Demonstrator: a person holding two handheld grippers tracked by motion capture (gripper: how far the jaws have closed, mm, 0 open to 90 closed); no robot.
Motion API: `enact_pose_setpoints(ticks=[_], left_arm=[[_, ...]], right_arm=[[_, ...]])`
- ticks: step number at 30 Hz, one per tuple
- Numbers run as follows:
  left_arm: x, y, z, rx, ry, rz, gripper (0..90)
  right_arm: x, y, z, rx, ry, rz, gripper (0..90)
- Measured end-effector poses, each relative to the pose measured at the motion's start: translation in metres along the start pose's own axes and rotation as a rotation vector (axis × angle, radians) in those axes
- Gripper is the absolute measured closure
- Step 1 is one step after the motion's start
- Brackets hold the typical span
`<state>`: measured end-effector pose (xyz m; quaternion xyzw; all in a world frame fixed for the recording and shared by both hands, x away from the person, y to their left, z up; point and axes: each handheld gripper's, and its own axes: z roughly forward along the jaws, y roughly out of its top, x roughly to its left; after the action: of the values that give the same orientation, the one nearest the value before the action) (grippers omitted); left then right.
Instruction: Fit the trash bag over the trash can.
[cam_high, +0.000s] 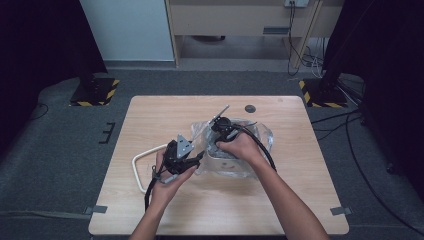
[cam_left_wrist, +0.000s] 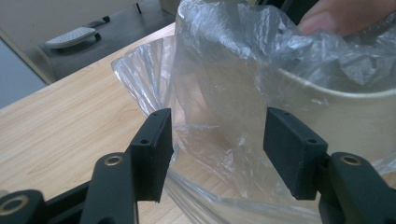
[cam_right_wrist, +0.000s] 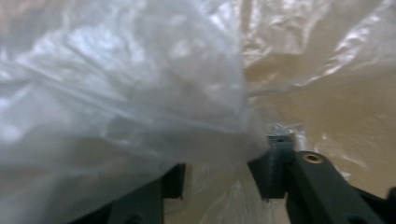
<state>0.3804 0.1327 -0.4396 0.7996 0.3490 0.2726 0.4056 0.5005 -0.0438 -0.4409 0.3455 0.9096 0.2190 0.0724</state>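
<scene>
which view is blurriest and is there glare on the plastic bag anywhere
Right gripper view is blurriest: the plastic bag sits too close, soft and washed out. Left gripper view is sharp, with white glare on the bag's creases. High view is evenly lit on the table, dark at the side edges.

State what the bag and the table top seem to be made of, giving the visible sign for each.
Bag: thin clear plastic film, glossy; it crinkles, shines, and the table shows through it.
Table top: light wood or wood-look laminate, matt; straight grain lines run across it.
</scene>
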Motion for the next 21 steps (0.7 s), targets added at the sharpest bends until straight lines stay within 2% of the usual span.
enact_pose_setpoints(ticks=[11,21], left_arm=[[0.0,0.0,0.001,0.001,-0.001,0.0,42.1],[0.0,0.0,0.0,0.001,0.001,0.0,42.1]], right_arm=[[0.003,-0.001,0.008,0.031,-0.028,-0.029,36.9],[0.002,-0.002,0.011,0.045,-0.046,-0.029,27.7]])
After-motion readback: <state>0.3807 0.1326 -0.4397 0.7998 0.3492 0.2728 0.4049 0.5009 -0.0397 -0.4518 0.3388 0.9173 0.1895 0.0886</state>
